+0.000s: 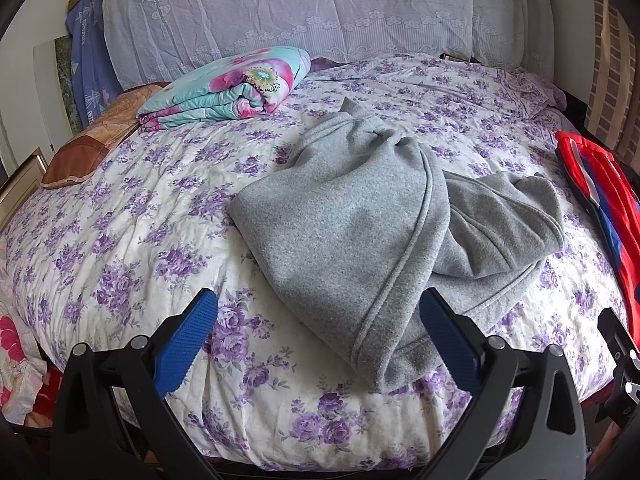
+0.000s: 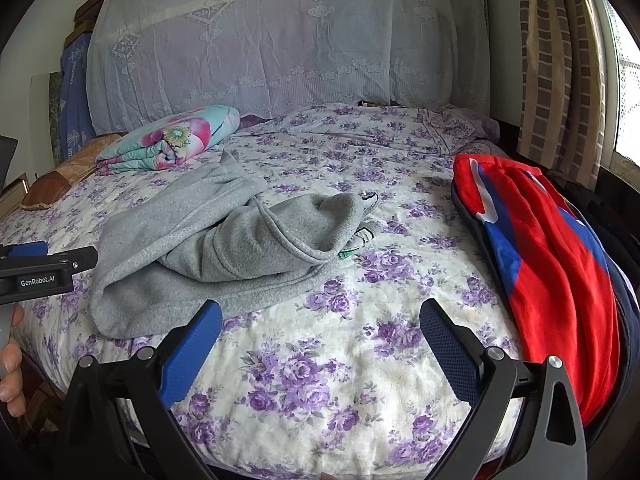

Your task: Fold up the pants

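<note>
So the grey pants [image 1: 352, 216] are lying in a rumpled heap on the bed [image 1: 132, 216], on the purple-flower cover. In my left wrist view they fill the middle of the frame, one leg running down toward the lower centre where the hem reaches the near edge of the mattress, the other bunched off to the right. In the right wrist view the same pants [image 2: 208, 248] sit left of centre, with a bit of white-and-green label poking out at the right end of the pile.

My left gripper [image 1: 318, 326] is spread wide, holding nothing. Its right blue pad sits just at the near end of the pant leg in the picture, but I can't tell if it's actually touching the fabric. My right gripper [image 2: 320, 330] is also wide apart and empty, hovering over bare bed cover at the bottom of its frame, with the pants off to its upper left.

Other stuff: a folded flowery quilt [image 1: 236, 84] in the upper left, a brown pillow [image 1: 92, 140] beside it at the left edge, and a red and blue garment [image 2: 548, 276] along the right side of the bed. Lace-covered headboard [image 2: 260, 40] across the top.
</note>
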Demonstrator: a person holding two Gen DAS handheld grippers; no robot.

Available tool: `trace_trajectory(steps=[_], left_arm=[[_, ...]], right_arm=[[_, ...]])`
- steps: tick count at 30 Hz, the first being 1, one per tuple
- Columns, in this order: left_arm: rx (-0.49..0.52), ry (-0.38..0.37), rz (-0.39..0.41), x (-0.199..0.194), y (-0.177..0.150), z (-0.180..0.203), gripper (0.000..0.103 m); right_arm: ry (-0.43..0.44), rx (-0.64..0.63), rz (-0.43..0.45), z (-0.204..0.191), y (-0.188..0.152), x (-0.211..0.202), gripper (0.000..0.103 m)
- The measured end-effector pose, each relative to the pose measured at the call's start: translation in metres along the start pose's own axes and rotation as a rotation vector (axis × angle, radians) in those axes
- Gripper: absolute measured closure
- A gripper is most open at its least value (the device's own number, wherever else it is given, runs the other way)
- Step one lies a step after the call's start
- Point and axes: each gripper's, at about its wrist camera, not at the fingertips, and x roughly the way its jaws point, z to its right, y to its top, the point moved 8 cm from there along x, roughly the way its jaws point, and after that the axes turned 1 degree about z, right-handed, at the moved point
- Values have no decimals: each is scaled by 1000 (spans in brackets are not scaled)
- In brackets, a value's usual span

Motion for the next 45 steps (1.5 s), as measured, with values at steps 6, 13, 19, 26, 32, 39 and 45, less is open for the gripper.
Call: trace_trajectory(steps=[6,13,19,26,32,39,45], left_arm=[[2,1,0,0,0,0,5],[2,0,-1,0,0,0,5],[1,1,-1,0,-1,-1,5],[2,1,-1,0,-1,-1,5],[30,18,14,1,6,0,5],[255,21,50,24,68,61,5],[442,124,-115,119,107,113,5]], right_arm=[[0,-1,-1,0,0,0,3],[1,1,0,0,0,0,3],[2,0,-1,-1,-2,-1,3],[7,-1,1,-2,-1,-1,3],[19,-1,5,-1,0,-1,3],[16,26,-1,12,2,3,3],[-6,58,-8,30,-1,6,3]])
